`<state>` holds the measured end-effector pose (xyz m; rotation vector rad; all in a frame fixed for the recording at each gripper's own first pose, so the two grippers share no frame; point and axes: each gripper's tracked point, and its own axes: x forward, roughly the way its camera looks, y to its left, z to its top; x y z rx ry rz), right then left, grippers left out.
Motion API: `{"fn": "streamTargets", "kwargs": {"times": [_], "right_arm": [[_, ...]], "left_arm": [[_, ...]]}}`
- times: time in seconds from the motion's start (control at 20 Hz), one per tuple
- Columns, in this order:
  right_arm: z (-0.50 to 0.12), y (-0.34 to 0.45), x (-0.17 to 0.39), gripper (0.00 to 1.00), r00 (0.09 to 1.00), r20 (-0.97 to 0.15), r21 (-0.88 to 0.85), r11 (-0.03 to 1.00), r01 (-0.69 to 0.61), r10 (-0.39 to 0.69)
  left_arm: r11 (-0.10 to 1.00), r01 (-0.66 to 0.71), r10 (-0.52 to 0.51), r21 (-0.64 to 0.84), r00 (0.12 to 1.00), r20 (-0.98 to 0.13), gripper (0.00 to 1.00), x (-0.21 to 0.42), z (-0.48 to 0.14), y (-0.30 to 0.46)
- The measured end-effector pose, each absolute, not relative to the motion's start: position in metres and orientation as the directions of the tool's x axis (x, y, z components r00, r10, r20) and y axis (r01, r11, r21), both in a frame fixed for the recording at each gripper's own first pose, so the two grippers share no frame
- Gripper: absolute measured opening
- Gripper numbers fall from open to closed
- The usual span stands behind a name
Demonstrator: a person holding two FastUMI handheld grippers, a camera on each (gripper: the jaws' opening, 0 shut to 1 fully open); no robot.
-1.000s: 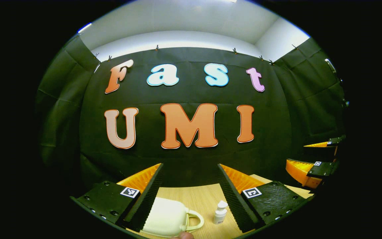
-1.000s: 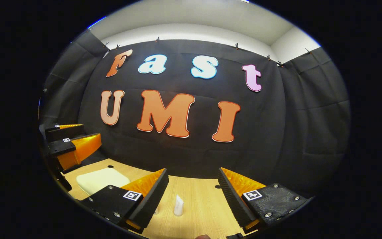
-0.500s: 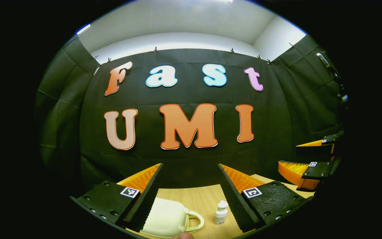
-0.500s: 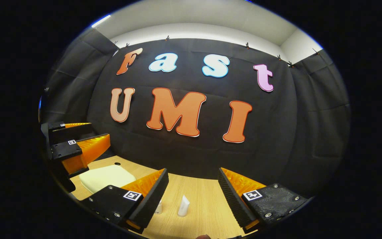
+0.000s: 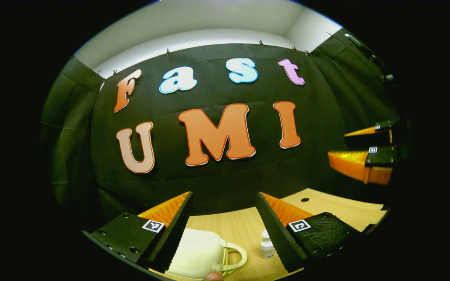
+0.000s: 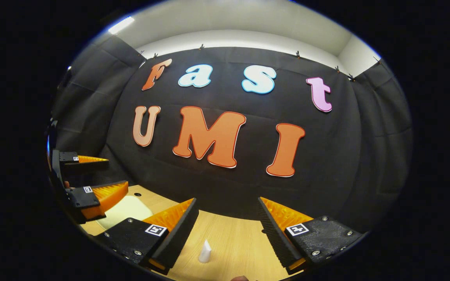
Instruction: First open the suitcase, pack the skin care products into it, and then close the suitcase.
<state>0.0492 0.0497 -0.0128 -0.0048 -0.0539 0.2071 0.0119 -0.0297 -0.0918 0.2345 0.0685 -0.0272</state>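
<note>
- left gripper (image 5: 224,203) jaws spread wide, empty, above the closed cream suitcase (image 5: 197,253) and small pump bottle (image 5: 266,246).
- right gripper (image 6: 228,208) jaws released over a white tube (image 6: 204,251) on the wooden table (image 6: 233,246).

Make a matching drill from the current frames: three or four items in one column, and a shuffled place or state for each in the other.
Items
1. pale cream hard-shell suitcase with a loop handle
2. small white pump bottle
3. small white squeeze tube
4. right claw

Places or states
A. stands upright on the wooden table between the right claw's fingers
B. open, holding nothing
C. closed, lying on the table by the left claw's left finger
D. stands by the left claw's right finger

Pairs: 1-C, 2-D, 3-A, 4-B
</note>
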Motion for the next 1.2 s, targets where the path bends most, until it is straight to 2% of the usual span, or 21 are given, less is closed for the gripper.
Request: {"fn": "streamTargets", "kwargs": {"times": [0.15, 0.4, 0.75, 1.2], "right_arm": [[-0.033, 0.049, 0.057, 0.95, 0.972, 0.017, 0.021, 0.972, -0.235, 0.235], [-0.042, 0.044, 0.064, 0.95, 0.978, 0.006, 0.004, 0.978, -0.206, 0.206], [-0.052, 0.031, 0.061, 0.95, 0.993, -0.025, -0.016, 0.993, -0.115, 0.115], [-0.069, 0.019, 0.061, 0.95, 0.993, -0.073, -0.018, 0.996, -0.09, 0.089]], "left_arm": [[0.964, 0.017, 0.016, 0.267, 0.993, -0.121, 1.0, 0.014, -0.121, -0.026], [0.925, 0.07, 0.011, 0.372, 0.977, -0.211, 0.99, 0.019, -0.171, -0.017], [0.843, 0.263, -0.082, 0.469, 0.925, -0.372, 0.99, 0.018, -0.255, -0.027], [0.751, 0.349, -0.034, 0.56, 0.868, -0.496, 0.99, 0.024, -0.33, -0.007]]}}
